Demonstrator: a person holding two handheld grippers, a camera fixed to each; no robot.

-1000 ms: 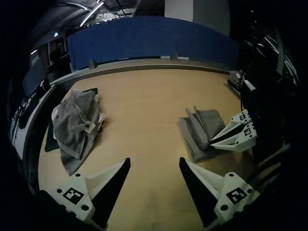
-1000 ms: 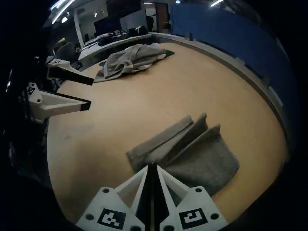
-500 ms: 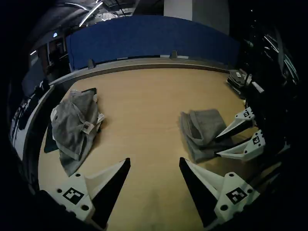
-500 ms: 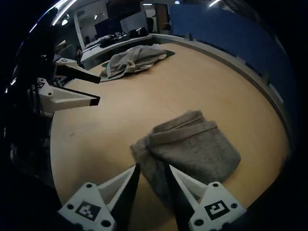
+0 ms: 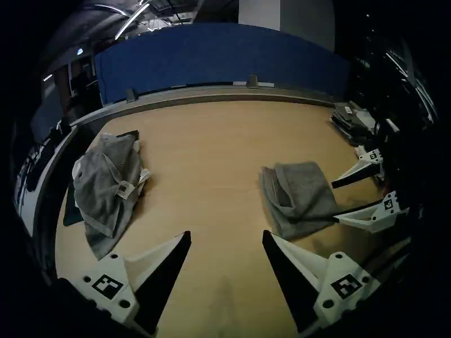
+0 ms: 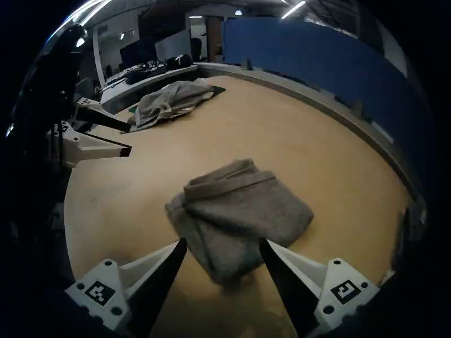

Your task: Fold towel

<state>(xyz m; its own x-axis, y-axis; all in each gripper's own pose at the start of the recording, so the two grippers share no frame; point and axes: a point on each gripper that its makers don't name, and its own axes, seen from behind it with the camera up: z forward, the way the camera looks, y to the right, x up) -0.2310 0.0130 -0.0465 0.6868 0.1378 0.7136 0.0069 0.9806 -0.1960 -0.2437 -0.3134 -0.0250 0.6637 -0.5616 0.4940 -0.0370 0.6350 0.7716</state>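
Two grey towels lie on the tabletop (image 5: pixel 214 141): one folded towel (image 6: pixel 239 214), a thick neat rectangle, just ahead of the right gripper (image 6: pixel 222 241); one crumpled towel (image 5: pixel 107 180) by the left edge. The jaws of the left gripper (image 5: pixel 225 233) and the right gripper are spread, holding nothing.

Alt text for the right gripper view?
A folded grey towel lies on a wooden table, just ahead of the open right gripper. The left gripper, open, is at left; a crumpled towel lies farther back.
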